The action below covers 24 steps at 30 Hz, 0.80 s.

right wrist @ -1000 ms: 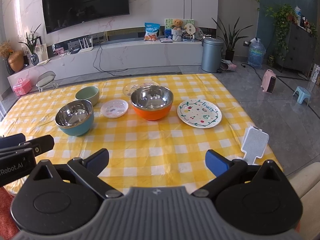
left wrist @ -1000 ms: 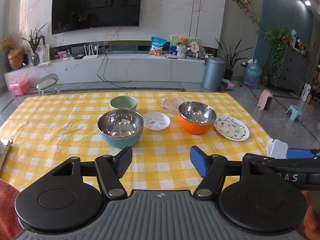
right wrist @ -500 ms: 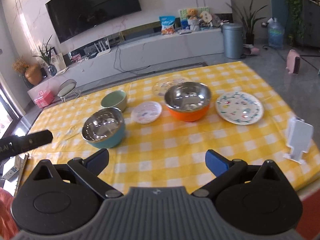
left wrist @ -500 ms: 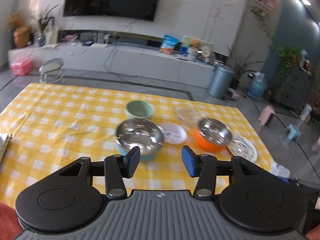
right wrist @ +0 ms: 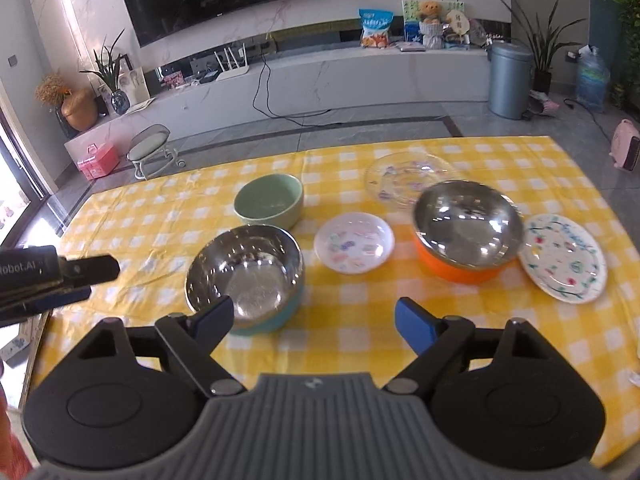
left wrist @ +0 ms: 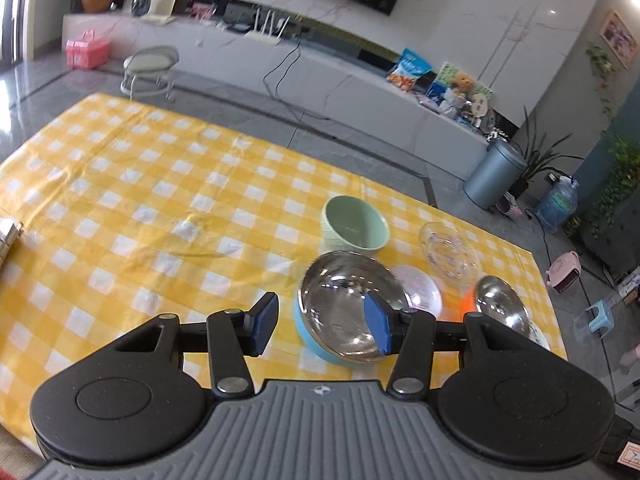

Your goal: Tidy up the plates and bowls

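Note:
On the yellow checked tablecloth (right wrist: 360,312) stand a steel bowl with a blue outside (right wrist: 244,276) (left wrist: 344,308), a steel bowl with an orange outside (right wrist: 466,232) (left wrist: 498,304), a pale green bowl (right wrist: 269,201) (left wrist: 354,226), a small white patterned plate (right wrist: 354,246) (left wrist: 416,286), a clear glass plate (right wrist: 408,176) (left wrist: 450,254) and a larger painted plate (right wrist: 564,262). My left gripper (left wrist: 320,328) is open, its right finger over the blue bowl's rim; it also shows in the right wrist view (right wrist: 52,276). My right gripper (right wrist: 316,318) is open and empty, in front of the bowls.
A metal object (left wrist: 8,236) lies at the table's left edge. Beyond the table are a TV bench (right wrist: 320,72), a small stool (right wrist: 154,148), a grey bin (right wrist: 510,80) and a pink box (right wrist: 98,160). A pink heater (right wrist: 626,148) stands on the floor at right.
My left gripper has tilted and moved forward to the blue bowl, and its fingers have opened wider again. My right gripper has moved forward toward the bowls, still open.

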{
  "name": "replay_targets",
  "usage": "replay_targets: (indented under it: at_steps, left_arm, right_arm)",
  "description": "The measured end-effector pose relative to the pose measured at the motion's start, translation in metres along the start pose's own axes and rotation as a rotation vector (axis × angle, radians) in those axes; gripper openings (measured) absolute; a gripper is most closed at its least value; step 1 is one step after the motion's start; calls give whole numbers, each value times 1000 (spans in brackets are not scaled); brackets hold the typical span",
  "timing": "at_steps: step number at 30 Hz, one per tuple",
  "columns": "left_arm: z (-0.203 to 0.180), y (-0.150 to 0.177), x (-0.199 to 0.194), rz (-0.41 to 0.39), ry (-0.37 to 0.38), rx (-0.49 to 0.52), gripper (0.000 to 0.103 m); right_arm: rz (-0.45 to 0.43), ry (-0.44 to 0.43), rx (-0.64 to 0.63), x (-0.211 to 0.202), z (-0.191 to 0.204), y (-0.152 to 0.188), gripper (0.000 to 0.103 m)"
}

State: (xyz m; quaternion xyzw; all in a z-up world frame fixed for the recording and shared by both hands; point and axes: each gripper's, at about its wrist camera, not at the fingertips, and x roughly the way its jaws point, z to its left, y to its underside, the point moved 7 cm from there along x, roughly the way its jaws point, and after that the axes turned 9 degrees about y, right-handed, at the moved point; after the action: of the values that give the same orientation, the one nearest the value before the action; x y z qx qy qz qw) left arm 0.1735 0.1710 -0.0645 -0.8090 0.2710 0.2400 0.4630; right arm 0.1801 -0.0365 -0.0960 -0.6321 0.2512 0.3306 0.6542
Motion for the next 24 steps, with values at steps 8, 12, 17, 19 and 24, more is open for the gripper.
replay_targets:
  at_steps: [8, 12, 17, 19, 24]
  left_arm:
    - [38, -9, 39, -23, -27, -85, 60]
    - [34, -5, 59, 2, 35, -82, 60]
    - [30, 13, 87, 81, 16, -52, 60]
    - [31, 17, 93, 98, 6, -47, 60]
    - [33, 23, 99, 106, -4, -22, 38]
  right_arm:
    - [91, -24, 24, 60, 23, -11, 68]
    - [127, -18, 30, 85, 29, -11, 60]
    - [170, -7, 40, 108, 26, -3, 48]
    - [193, -24, 40, 116, 26, 1, 43]
    - [210, -63, 58, 127, 25, 7, 27]
